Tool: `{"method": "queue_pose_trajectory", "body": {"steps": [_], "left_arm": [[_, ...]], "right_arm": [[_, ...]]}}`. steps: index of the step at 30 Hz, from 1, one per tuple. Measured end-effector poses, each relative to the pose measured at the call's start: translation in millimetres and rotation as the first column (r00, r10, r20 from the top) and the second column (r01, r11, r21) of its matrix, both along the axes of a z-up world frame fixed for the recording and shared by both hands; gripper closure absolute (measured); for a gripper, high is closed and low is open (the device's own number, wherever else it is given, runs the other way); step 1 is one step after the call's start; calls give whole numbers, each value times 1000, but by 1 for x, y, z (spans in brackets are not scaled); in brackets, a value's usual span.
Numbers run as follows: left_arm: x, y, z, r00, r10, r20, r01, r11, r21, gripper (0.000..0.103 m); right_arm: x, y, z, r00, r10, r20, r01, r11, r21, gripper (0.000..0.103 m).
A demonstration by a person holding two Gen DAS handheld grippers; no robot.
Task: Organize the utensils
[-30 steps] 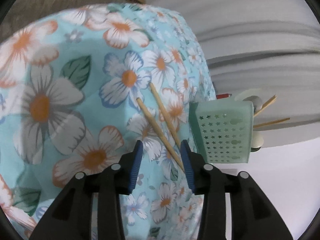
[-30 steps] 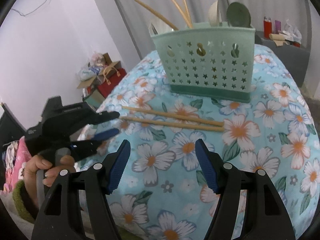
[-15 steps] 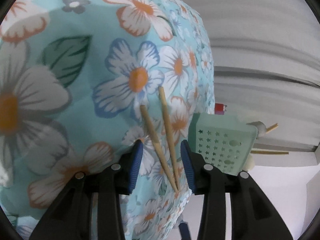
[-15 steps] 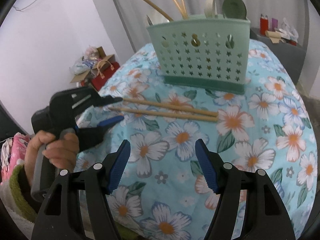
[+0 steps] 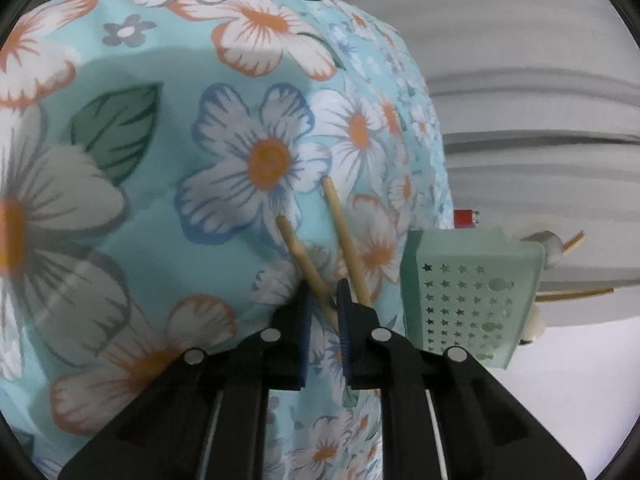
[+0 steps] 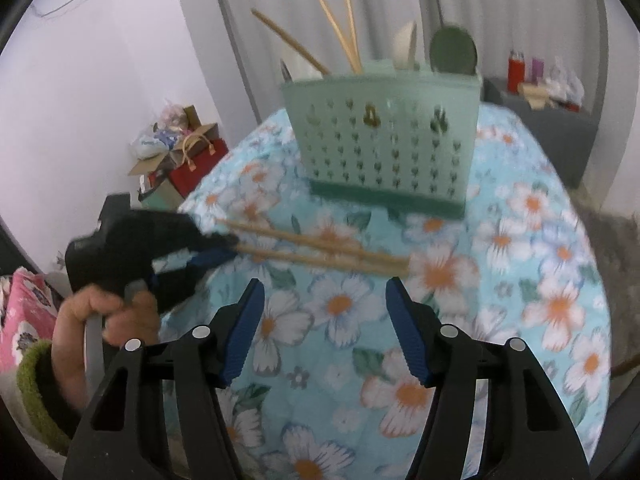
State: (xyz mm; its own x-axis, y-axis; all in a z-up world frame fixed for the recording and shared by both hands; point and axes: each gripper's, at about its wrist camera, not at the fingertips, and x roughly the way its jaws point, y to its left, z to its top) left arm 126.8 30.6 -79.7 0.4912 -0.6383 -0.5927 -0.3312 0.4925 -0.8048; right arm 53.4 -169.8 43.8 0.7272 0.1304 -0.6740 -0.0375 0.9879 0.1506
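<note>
Left wrist view: the left tongs (image 5: 322,300), spread half a second ago, have now pressed together on the nearer of two thin, pale bamboo chopsticks (image 5: 306,266); the other chopstick (image 5: 347,244) lies free just beside it on the counter under its turquoise flowered cloth (image 5: 120,200).
Meaning: the grasp looks made; lifting should follow.
Right wrist view: the right tongs (image 6: 324,330) hang spread and empty above the cloth; both sticks lie side by side before the mint-green perforated plastic utensil holder (image 6: 380,140), already stocked with chopsticks and spoons.
</note>
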Motion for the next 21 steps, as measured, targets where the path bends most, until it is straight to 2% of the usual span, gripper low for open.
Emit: {"method": "queue_pose_trajectory", "body": {"steps": [4,8,12,15,21], "left_arm": [[-9,12,9,995,-53,90,48,998,49,91],[-22,25,14,983,-84,163,69,993,93,91],[-35,32,16,971,-106,216,74,986,149,90],[-39,35,9,974,-92,209,66,990,127,90],[-44,34,9,971,-97,218,67,988,143,89]], "right_arm": [[13,0,15,993,97,60,-95,995,-26,63],[37,12,21,965,244,94,-241,970,-38,66],[82,39,12,911,413,15,-412,910,-54,67],[113,65,-1,860,505,-72,-510,855,-91,68],[149,108,-31,771,604,-204,-634,758,-153,80]]}}
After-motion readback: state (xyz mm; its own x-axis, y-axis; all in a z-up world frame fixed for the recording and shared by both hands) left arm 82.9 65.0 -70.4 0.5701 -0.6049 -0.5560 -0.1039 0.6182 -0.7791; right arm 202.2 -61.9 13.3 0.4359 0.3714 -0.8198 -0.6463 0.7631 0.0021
